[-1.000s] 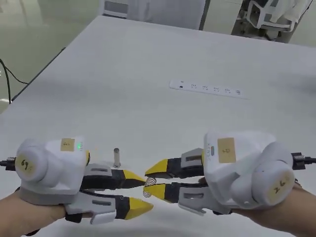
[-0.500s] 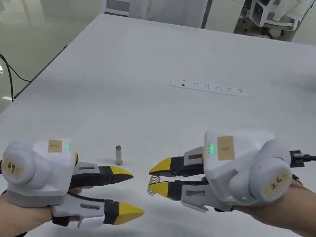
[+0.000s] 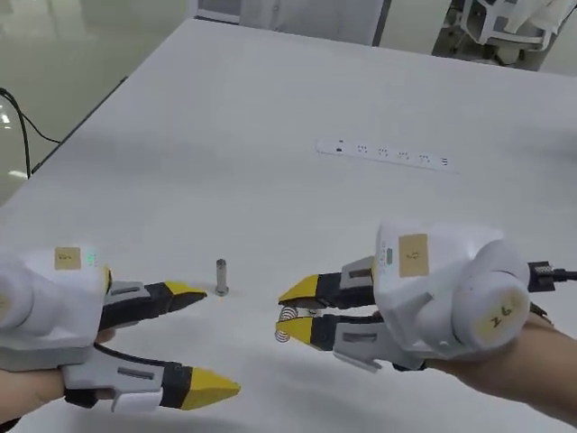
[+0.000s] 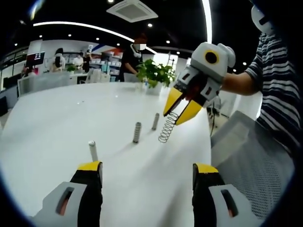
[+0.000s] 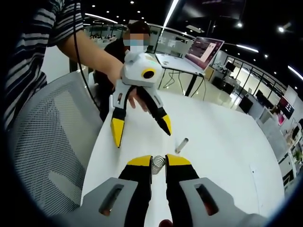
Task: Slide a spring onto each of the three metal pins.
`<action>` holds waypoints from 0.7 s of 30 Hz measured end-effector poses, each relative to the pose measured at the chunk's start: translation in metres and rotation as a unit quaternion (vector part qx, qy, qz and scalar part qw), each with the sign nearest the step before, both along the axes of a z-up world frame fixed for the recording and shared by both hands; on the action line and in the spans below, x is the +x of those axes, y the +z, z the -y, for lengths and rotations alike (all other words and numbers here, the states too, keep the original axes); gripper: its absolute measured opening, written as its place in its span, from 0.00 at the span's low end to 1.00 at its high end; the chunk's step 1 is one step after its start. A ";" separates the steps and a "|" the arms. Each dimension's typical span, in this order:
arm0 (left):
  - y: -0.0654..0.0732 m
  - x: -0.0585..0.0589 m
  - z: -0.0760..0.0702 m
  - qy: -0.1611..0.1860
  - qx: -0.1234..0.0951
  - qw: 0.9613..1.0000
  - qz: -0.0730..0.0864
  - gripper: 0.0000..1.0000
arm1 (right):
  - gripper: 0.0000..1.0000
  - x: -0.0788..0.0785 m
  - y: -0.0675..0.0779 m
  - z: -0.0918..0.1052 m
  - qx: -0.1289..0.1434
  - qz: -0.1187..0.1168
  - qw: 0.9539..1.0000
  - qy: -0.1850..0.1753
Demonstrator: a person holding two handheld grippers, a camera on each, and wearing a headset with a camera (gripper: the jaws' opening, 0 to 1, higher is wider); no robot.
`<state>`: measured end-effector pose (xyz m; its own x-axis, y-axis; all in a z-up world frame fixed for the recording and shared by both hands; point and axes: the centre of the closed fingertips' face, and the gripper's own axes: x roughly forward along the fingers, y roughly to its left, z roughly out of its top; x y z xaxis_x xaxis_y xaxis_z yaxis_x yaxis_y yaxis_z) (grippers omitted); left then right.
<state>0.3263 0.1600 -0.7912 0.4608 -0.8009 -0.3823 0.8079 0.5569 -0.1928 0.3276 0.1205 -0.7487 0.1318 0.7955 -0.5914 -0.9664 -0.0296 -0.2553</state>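
Note:
My right gripper (image 3: 296, 313) is shut on a small coil spring (image 3: 286, 324), held sideways just above the white table (image 3: 270, 108). The spring (image 5: 158, 162) sits pinched between the yellow tips of my right gripper (image 5: 159, 161). A bare metal pin (image 3: 222, 277) stands upright between the two grippers. My left gripper (image 3: 202, 340) is open wide and holds nothing, its upper tip close to that pin. In the left gripper view the near pin (image 4: 93, 150) stands bare, a second pin (image 4: 137, 132) looks ribbed as if carrying a spring, and a third pin (image 4: 155, 121) stands behind it.
A white power strip (image 3: 383, 153) lies across the middle of the table. Office chairs (image 3: 505, 27) stand beyond the far edge. A mesh chair (image 5: 42, 142) and the person's striped sleeve (image 4: 279, 85) are close behind the grippers.
My left gripper has drawn back to the left, away from the right one, and its jaws have spread wider. The right gripper still holds the spring in about the same place.

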 end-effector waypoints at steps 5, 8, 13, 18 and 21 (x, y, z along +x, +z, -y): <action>0.000 0.003 -0.011 0.021 -0.001 1.000 0.002 0.88 | 0.07 0.006 0.002 -0.002 0.006 -0.002 1.000 -0.006; -0.001 0.003 -0.015 0.027 0.002 1.000 0.004 0.93 | 0.07 0.008 0.003 -0.003 0.007 -0.001 1.000 -0.007; -0.001 0.005 -0.021 0.041 -0.006 0.999 0.003 0.98 | 0.07 0.013 0.004 -0.006 0.007 0.002 1.000 -0.006; -0.002 0.004 -0.027 0.047 -0.003 0.999 0.002 0.98 | 0.07 0.019 0.007 -0.014 0.007 0.007 1.000 -0.002; 0.000 0.005 -0.030 0.053 -0.005 0.999 0.004 0.98 | 0.07 0.024 0.011 -0.020 0.010 0.009 1.000 0.004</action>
<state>0.3309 0.1897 -0.7913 0.5467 -0.7505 -0.3713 0.7455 0.6382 -0.1923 0.3512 0.1406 -0.7374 0.1367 0.8086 -0.5722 -0.9613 -0.0313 -0.2738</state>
